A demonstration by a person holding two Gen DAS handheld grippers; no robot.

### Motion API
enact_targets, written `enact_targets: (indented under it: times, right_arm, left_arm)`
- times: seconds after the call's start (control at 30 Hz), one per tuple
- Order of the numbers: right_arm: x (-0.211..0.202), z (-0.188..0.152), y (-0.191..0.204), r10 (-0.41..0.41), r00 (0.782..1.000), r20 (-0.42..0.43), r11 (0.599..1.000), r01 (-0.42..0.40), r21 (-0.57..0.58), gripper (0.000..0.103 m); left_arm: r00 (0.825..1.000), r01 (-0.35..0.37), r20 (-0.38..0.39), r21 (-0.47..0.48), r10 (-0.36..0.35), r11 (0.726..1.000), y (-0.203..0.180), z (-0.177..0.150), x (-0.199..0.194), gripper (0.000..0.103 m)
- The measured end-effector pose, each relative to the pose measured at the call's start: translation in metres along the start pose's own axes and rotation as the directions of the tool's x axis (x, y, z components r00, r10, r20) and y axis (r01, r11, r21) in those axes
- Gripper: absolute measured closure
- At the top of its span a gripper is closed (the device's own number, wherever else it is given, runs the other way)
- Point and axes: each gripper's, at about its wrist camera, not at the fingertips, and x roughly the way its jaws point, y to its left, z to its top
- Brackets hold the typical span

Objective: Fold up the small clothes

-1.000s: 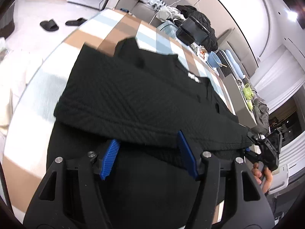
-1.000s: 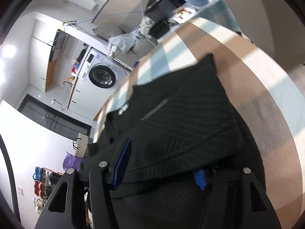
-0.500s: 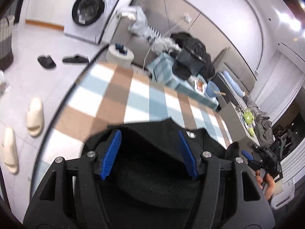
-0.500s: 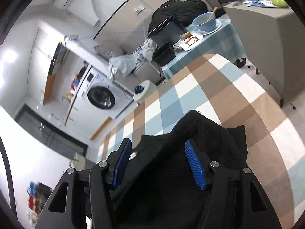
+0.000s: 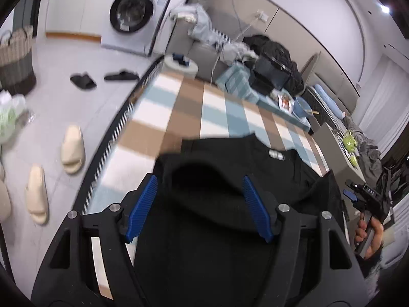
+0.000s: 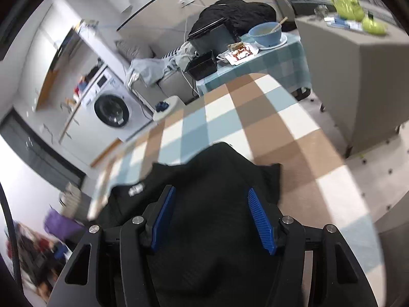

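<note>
A black garment (image 5: 204,220) lies on a checked brown, blue and white counter (image 5: 194,112), and fills the lower middle of both wrist views. Its near part is hidden under the claw bodies, and its dark folds are hard to separate. The left claw (image 5: 199,206) angles down over the garment, blue pads (image 5: 143,204) standing wide with cloth between them; whether the pads press on it cannot be told. Its jaws have just been opening. The right claw (image 6: 211,217) angles down likewise, pads held wide over the cloth, grip equally unclear. In the left view the person's right hand (image 5: 369,232) shows at the right edge of the garment, gripping a handle, partly cut off. Compared with a second ago, when the garment lay spread flat across the counter, it now bunches close to the claws and much more bare counter shows beyond it. A washing machine (image 5: 135,15) stands beyond the counter's far end.
</note>
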Motion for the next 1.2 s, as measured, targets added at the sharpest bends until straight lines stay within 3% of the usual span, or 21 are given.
enact_targets:
  times: [0.03,0.1,0.17,0.2,0.27,0.43,0.5,0.57,0.6,0.67,0.73,1.03,1.13,1.17,1.2]
  right_arm:
    - [-0.003,-0.003,-0.002,-0.011,1.000,-0.001,1.000,0.011,-0.012,0.042]
    - [-0.008,-0.007,-0.006,-0.021,1.000,-0.012,0.999,0.021,-0.025,0.042]
    - [-0.009,-0.008,-0.009,-0.028,0.999,-0.023,0.999,0.027,-0.037,0.042]
    - [-0.009,-0.008,-0.011,-0.039,0.999,-0.022,0.998,0.038,-0.040,0.042]
    - [-0.010,-0.006,-0.015,-0.053,0.998,-0.016,0.998,0.052,-0.032,0.042]
    - [0.000,0.005,-0.026,-0.088,0.996,-0.023,0.996,0.088,0.003,0.042]
    - [0.007,0.008,-0.030,-0.107,0.994,-0.031,0.994,0.108,0.022,0.042]
    - [0.015,0.008,-0.033,-0.111,0.993,-0.047,0.993,0.112,0.036,0.042]
    - [0.018,0.008,-0.033,-0.109,0.993,-0.052,0.993,0.111,0.038,0.042]
    - [0.023,0.008,-0.030,-0.101,0.993,-0.056,0.994,0.103,0.032,0.042]
    - [0.026,0.009,-0.025,-0.093,0.995,-0.044,0.995,0.094,0.014,0.042]
    - [0.066,0.020,0.006,-0.179,0.982,-0.056,0.971,0.167,-0.168,0.045]
    - [0.081,0.021,0.010,-0.212,0.974,-0.085,0.954,0.187,-0.235,0.079]
    - [0.082,0.022,0.011,-0.198,0.976,-0.086,0.954,0.172,-0.247,0.096]
    - [0.079,0.022,0.011,-0.171,0.983,-0.073,0.958,0.149,-0.245,0.097]
  left_arm:
    - [1.000,0.011,-0.022,-0.005,-0.011,1.000,0.002,-0.004,0.004,0.038]
    - [0.999,-0.004,-0.036,-0.007,0.003,1.000,0.002,-0.010,0.013,0.052]
    - [0.999,-0.009,-0.054,-0.014,0.008,1.000,0.001,-0.012,0.024,0.090]
    - [0.999,0.003,-0.054,-0.024,-0.004,1.000,0.002,-0.010,0.028,0.096]
    - [1.000,0.017,-0.015,-0.023,-0.018,1.000,-0.002,0.001,0.035,0.101]
    - [0.997,0.006,0.073,-0.041,-0.003,0.999,-0.003,0.049,0.053,0.102]
    - [0.999,-0.003,0.050,-0.072,0.006,0.997,0.002,0.062,0.064,0.092]
    - [1.000,-0.016,0.007,-0.094,0.017,0.995,0.006,0.071,0.073,0.073]
    - [1.000,-0.009,0.011,-0.086,0.010,0.996,0.006,0.071,0.073,0.068]
    - [0.999,-0.016,0.028,-0.062,0.018,0.998,0.005,0.068,0.069,0.044]
    - [0.999,-0.025,0.040,-0.029,0.026,0.999,0.004,0.063,0.066,0.034]
    - [0.996,-0.070,-0.043,0.054,0.072,0.996,0.006,0.034,0.081,0.032]
    - [0.996,-0.072,-0.053,0.054,0.075,0.996,0.008,0.030,0.083,0.032]
    - [0.995,-0.078,-0.052,0.056,0.081,0.995,0.008,0.029,0.083,0.032]
    - [0.995,-0.079,-0.050,0.056,0.082,0.995,0.010,0.028,0.082,0.032]
